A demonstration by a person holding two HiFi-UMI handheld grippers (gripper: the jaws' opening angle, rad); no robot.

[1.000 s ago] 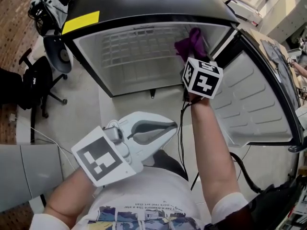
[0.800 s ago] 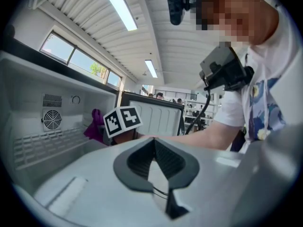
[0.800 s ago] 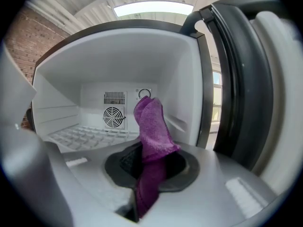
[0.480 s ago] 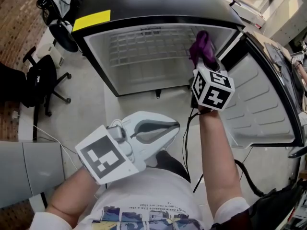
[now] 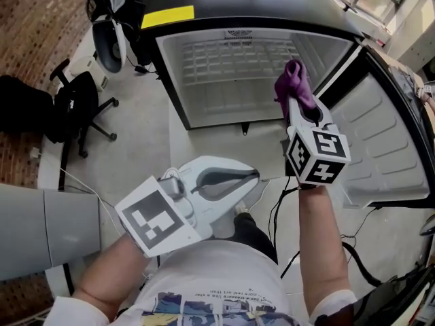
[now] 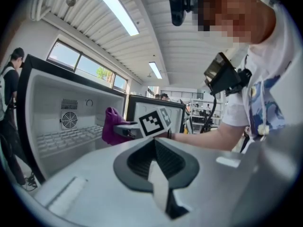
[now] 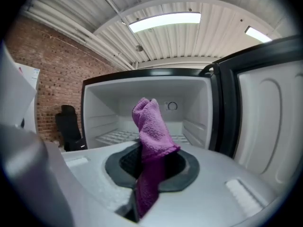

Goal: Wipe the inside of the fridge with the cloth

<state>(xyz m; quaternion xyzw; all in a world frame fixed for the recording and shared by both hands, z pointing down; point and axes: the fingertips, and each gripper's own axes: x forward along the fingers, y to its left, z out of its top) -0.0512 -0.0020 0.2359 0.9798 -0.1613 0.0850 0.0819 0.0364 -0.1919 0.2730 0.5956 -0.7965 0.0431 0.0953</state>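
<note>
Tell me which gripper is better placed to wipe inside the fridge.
Right. The right gripper is shut on the purple cloth at the fridge opening; the left gripper is shut, empty, farther back.

Fuzzy terry cloth (image 7: 150,126); smooth white plastic fridge (image 5: 224,94).

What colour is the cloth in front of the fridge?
Purple. The cloth shows best in the right gripper view, pinched between that gripper's jaws.

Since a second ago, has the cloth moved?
Yes. The cloth in the right gripper has drawn back toward the person, away from the fridge's top rim.
</note>
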